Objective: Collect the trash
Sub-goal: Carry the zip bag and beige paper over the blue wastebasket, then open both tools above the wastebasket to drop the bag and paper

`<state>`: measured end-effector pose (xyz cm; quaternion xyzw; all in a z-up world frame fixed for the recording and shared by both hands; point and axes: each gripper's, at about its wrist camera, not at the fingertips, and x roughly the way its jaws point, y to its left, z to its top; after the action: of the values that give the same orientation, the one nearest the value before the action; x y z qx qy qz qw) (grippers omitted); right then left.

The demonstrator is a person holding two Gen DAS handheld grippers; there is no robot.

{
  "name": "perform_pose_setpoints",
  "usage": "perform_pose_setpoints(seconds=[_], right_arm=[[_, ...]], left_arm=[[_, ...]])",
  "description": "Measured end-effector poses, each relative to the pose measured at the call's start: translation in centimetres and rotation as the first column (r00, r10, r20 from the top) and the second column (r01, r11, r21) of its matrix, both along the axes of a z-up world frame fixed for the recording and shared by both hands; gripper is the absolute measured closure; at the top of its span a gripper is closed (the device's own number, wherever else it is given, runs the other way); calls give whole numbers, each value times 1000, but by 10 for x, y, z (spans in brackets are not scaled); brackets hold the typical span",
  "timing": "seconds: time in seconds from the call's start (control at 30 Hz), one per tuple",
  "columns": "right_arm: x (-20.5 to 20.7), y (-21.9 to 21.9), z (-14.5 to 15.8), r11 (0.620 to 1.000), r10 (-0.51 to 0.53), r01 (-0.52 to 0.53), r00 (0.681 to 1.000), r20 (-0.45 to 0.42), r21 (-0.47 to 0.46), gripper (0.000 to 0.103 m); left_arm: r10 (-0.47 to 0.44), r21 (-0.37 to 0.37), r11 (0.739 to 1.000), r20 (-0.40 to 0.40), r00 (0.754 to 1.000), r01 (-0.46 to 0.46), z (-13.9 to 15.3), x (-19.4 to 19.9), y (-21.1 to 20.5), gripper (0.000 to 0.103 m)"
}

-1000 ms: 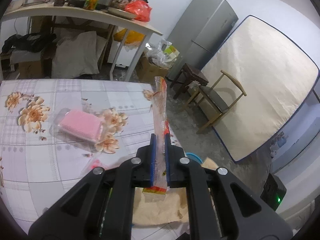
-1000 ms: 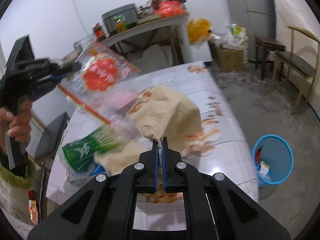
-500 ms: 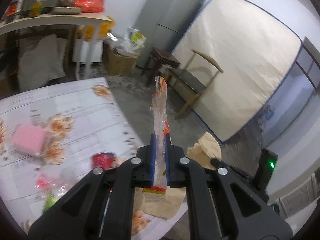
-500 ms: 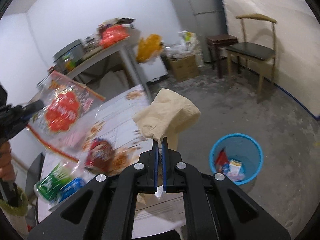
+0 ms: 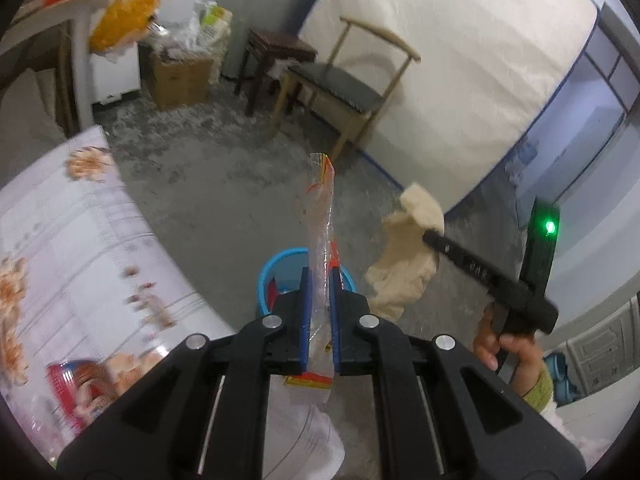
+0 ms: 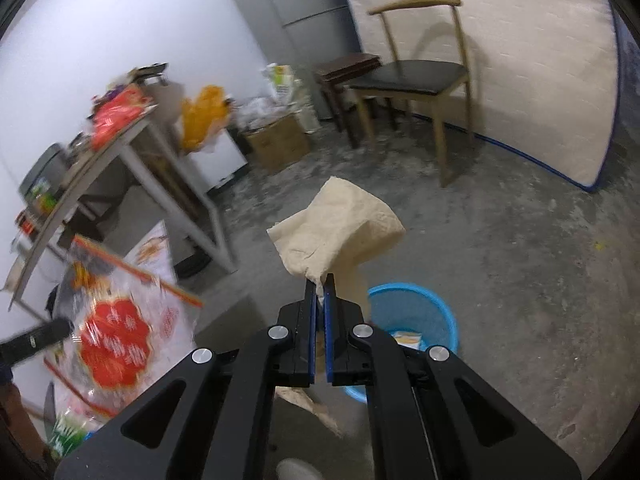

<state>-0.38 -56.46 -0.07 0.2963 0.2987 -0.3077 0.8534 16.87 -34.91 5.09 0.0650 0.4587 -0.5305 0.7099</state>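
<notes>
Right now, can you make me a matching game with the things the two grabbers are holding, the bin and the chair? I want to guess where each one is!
Things:
1. clear plastic wrapper
2. crumpled brown paper
3. blue bin
4. wooden chair

Places:
A. on the floor, with some trash inside
B. pinched in the left gripper
C. by the big mattress
D. pinched in the right gripper

Pairs: 1-B, 2-D, 3-A, 4-C
</notes>
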Motion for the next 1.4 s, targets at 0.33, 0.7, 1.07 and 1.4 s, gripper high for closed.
perform_pose_setpoints(seconds=[0.33, 0.7, 1.07, 1.4], right_arm=[[21, -51, -76, 996, -58, 64, 992, -108, 57, 99], [28, -76, -157, 984, -45, 74, 984, -174, 165, 95], [-9, -69, -191, 951, -50, 105, 980, -191, 291, 52], [-54, -18, -156, 958, -26, 65, 990, -138, 280, 42]], left_arm=[[-56, 182, 981, -55, 997, 65, -93, -2, -113, 96], [-65, 305, 949, -43, 997, 75, -168, -19, -180, 94], [2, 332, 943, -102, 995, 33, -177, -13, -162, 48], [7, 202, 979, -52, 999, 4, -111, -36, -100, 33]])
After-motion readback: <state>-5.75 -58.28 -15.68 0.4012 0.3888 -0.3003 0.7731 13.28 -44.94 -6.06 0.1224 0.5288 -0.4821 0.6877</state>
